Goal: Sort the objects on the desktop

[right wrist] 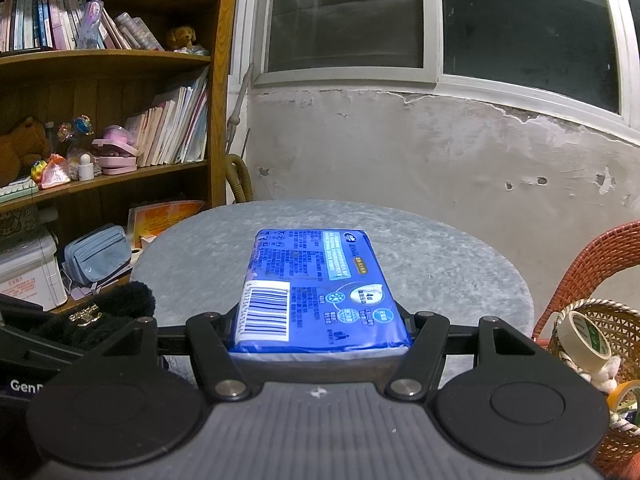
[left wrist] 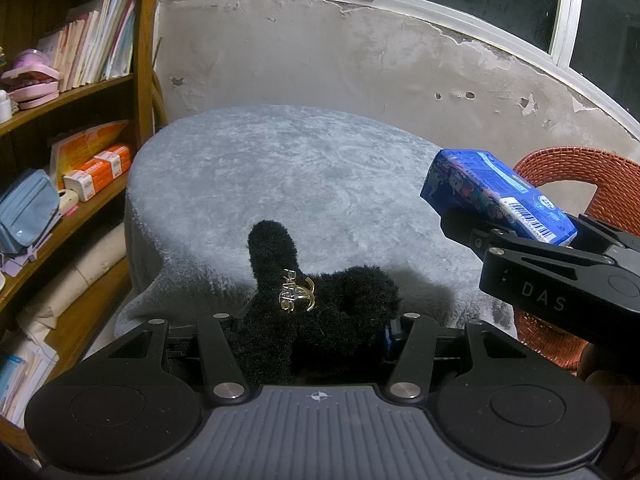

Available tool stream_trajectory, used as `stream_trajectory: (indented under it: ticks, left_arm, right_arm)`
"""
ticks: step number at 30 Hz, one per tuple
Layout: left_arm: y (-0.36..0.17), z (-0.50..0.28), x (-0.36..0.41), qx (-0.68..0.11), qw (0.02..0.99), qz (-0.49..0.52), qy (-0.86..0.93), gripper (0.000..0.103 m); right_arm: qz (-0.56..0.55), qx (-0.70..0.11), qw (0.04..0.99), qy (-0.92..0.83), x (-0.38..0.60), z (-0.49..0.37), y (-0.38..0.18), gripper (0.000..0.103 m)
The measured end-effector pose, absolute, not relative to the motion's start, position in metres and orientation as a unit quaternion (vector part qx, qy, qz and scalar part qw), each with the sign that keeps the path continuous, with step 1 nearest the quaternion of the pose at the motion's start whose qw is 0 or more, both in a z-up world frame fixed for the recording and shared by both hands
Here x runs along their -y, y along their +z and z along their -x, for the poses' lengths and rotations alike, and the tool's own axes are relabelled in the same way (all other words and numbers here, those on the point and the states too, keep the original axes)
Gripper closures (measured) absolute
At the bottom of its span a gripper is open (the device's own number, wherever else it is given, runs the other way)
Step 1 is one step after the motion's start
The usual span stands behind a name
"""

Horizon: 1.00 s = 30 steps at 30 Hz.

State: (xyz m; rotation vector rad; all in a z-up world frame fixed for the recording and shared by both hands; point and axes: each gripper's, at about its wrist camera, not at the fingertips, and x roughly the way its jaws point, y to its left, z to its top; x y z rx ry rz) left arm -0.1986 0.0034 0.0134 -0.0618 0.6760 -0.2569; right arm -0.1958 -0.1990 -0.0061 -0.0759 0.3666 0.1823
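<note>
The left claw (left wrist: 316, 320) pinches a black scrunchie (left wrist: 320, 304); the right claw (right wrist: 320, 336) pinches a blue pack (right wrist: 320, 284). Both hover over the bare tabletop (left wrist: 280, 184). Carrying seems underway; next, probably drop them in the basket (right wrist: 616, 328).

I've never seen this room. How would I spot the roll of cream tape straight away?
Start at the round table under its grey cloth, then look to its right at the orange woven chair. In front of it stands a woven basket; the cream tape roll leans inside it, larger and paler than the yellow roll below.
</note>
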Motion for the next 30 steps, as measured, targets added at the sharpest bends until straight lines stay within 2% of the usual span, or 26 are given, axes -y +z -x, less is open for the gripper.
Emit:
stream_trajectory:
  ticks: [30]
  left_arm:
    - [0.0133, 0.1991, -0.0030, -0.328, 0.936, 0.025, -0.123, 0.043]
  right_arm:
    - [0.038, -0.182, 0.978, 0.090, 0.1983, 0.1954, -0.0070, 0.043]
